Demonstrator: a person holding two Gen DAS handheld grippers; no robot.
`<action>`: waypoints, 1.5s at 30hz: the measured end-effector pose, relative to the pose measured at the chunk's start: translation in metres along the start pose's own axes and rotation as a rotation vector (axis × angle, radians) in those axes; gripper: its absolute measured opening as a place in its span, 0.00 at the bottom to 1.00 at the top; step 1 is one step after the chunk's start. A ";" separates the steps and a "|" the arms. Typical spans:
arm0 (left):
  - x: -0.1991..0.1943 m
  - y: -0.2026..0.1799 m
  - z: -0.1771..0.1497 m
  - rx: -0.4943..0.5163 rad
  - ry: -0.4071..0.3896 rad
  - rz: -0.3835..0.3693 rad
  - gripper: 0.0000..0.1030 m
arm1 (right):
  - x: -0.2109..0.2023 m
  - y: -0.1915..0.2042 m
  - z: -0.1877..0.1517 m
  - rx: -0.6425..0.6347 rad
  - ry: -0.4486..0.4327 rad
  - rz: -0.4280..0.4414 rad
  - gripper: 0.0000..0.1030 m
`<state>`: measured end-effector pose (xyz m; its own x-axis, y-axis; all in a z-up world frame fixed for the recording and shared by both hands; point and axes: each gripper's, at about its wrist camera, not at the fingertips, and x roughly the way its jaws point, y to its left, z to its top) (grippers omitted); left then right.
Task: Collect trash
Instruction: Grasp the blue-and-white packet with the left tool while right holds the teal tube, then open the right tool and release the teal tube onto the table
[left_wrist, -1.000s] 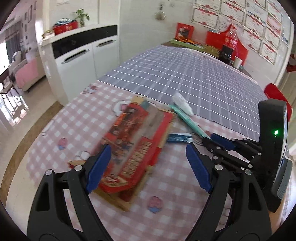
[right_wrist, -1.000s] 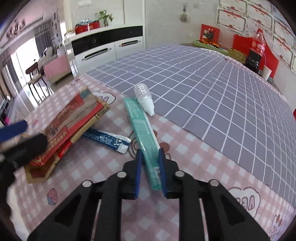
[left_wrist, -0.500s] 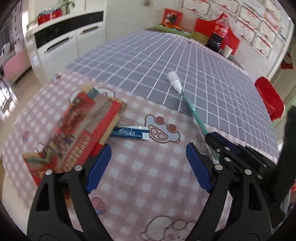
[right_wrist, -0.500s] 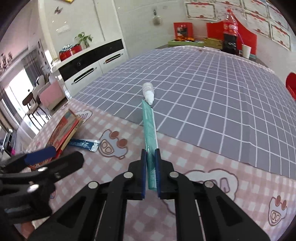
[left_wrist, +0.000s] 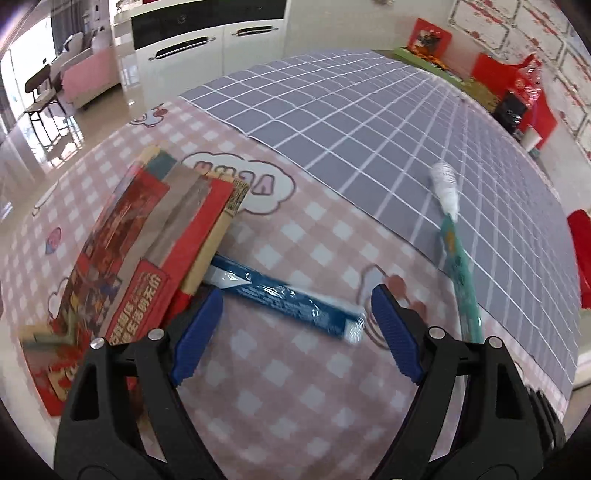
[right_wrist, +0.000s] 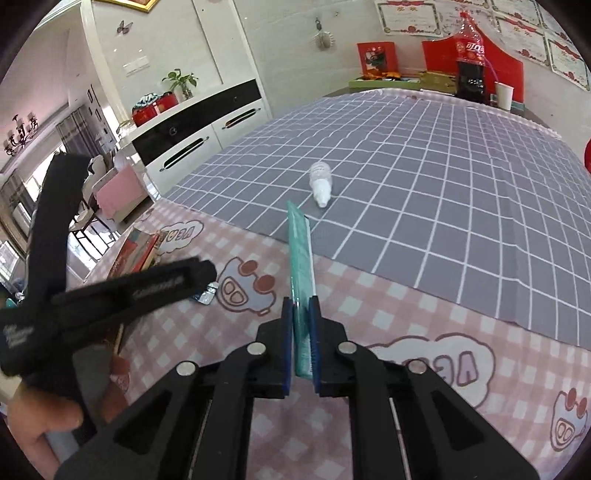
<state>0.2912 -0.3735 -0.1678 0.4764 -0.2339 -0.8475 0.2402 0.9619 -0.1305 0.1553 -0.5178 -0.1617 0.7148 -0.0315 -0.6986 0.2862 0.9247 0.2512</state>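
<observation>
The red box (left_wrist: 144, 295) bears Chinese characters; the cola bottle's (right_wrist: 470, 55) label is illegible.

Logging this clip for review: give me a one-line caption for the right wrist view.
Right gripper shut on a long teal package, lifted edge-on above the pink checked tablecloth, small white bottle beyond.

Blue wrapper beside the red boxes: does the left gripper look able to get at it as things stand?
Probably yes. The left gripper is open, its fingers either side of the blue wrapper, with nothing lying over it. One end sits against the red boxes, which could crowd the left finger.
</observation>
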 end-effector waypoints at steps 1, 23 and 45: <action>0.002 0.000 0.002 -0.002 -0.003 0.010 0.79 | 0.002 0.002 0.000 -0.003 0.005 0.005 0.09; -0.024 -0.001 -0.021 0.174 -0.045 -0.137 0.11 | 0.008 0.020 -0.005 -0.014 0.035 0.106 0.09; -0.074 0.027 -0.045 0.176 -0.097 -0.174 0.11 | -0.020 0.057 -0.022 -0.025 0.031 0.138 0.08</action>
<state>0.2248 -0.3237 -0.1317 0.4924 -0.4140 -0.7656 0.4649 0.8687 -0.1708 0.1433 -0.4563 -0.1484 0.7261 0.1076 -0.6792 0.1708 0.9285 0.3297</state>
